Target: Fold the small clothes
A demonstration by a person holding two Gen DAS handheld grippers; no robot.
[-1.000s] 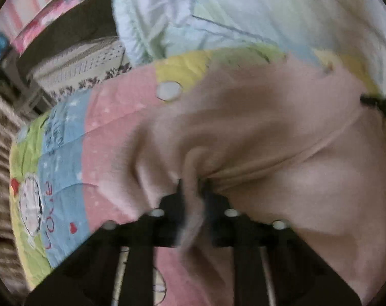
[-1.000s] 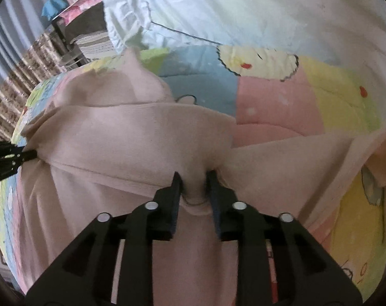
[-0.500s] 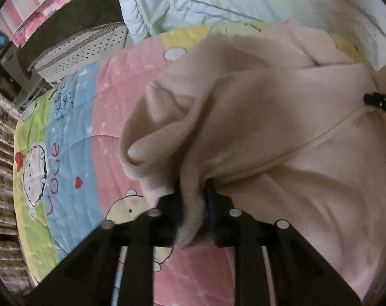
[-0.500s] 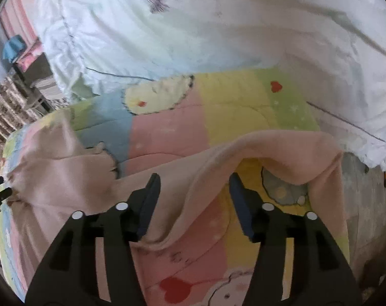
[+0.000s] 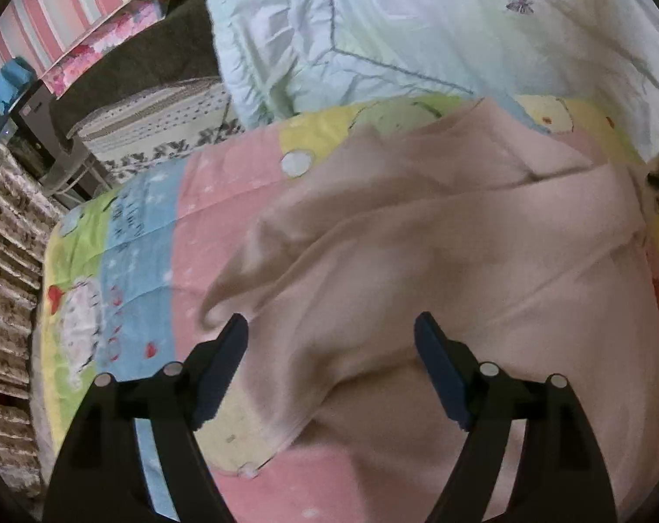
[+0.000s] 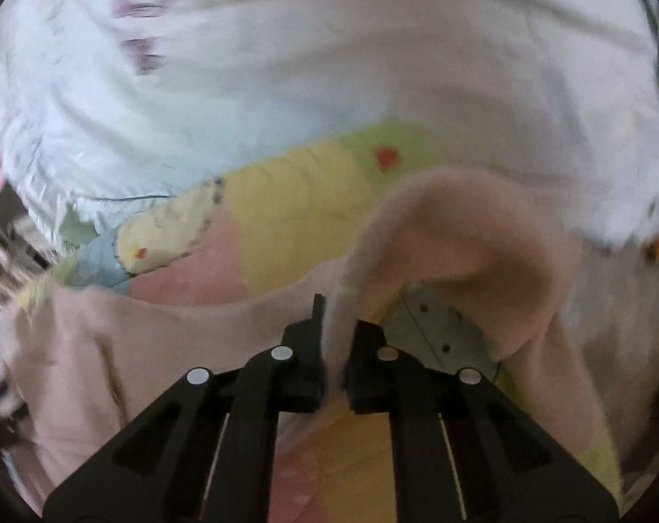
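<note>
A pale pink garment (image 5: 438,261) lies crumpled on a patchwork quilt (image 5: 224,200) in the left wrist view. My left gripper (image 5: 331,344) is open just above the garment, its fingers (image 5: 224,361) spread wide on either side of a fold. In the right wrist view my right gripper (image 6: 336,327) is shut on the pink garment's sleeve (image 6: 460,235), which arches up and to the right of the jaws. The right view is blurred by motion.
A pale blue-white comforter (image 5: 416,22) is bunched at the back of the quilt and also shows in the right wrist view (image 6: 329,65). A dotted cushion (image 5: 155,117) and striped pink bedding (image 5: 68,13) lie beyond the bed's left edge.
My left gripper has opened and let go of the garment's edge. My right gripper, open half a second ago, has shut on the sleeve and is moving fast.
</note>
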